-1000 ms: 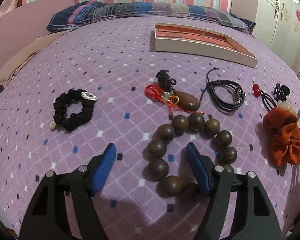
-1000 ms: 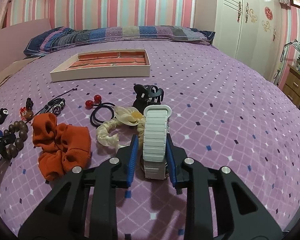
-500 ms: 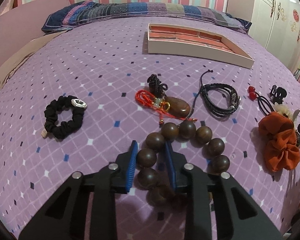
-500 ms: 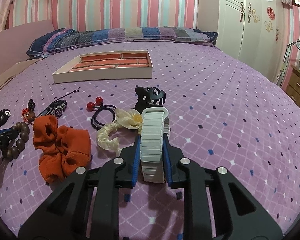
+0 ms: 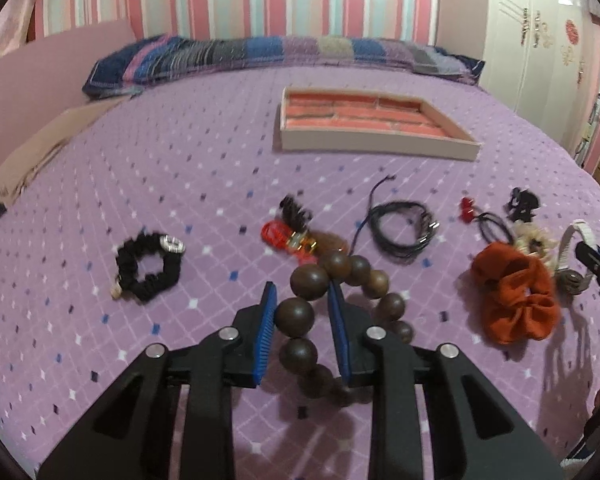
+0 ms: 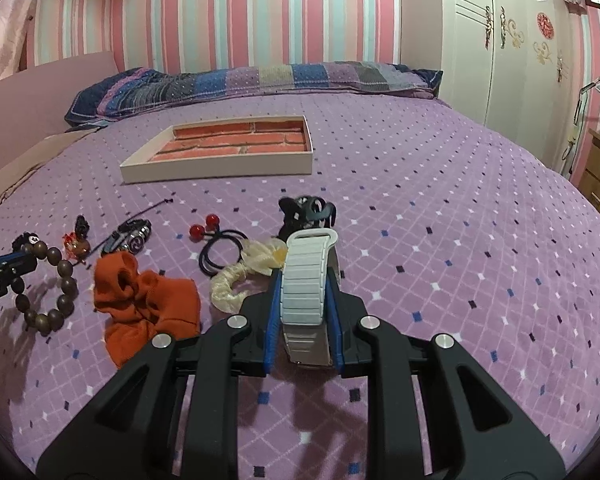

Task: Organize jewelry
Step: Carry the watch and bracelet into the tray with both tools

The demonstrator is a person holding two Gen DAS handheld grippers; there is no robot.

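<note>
My left gripper (image 5: 300,312) is shut on a brown wooden bead bracelet (image 5: 308,282) and holds it lifted above the purple bedspread; the bracelet hangs down to the right. My right gripper (image 6: 304,300) is shut on a white link-band watch (image 6: 306,276) and holds it off the bed. A shallow tray with a red brick-pattern lining (image 5: 372,146) (image 6: 220,168) lies further back on the bed. The bracelet and left gripper also show in the right wrist view (image 6: 66,268).
On the bedspread lie a black scrunchie (image 5: 148,266), a red-cord pendant (image 5: 296,236), a black cord bracelet (image 5: 404,226), an orange scrunchie (image 5: 516,296) (image 6: 140,296), a cream scrunchie (image 6: 244,276), a red-bead hair tie (image 6: 216,240) and a black claw clip (image 6: 306,210). Pillows lie behind the tray.
My left gripper closed on the bead bracelet and lifted it. My right gripper tightened on the white watch and raised it off the bed.
</note>
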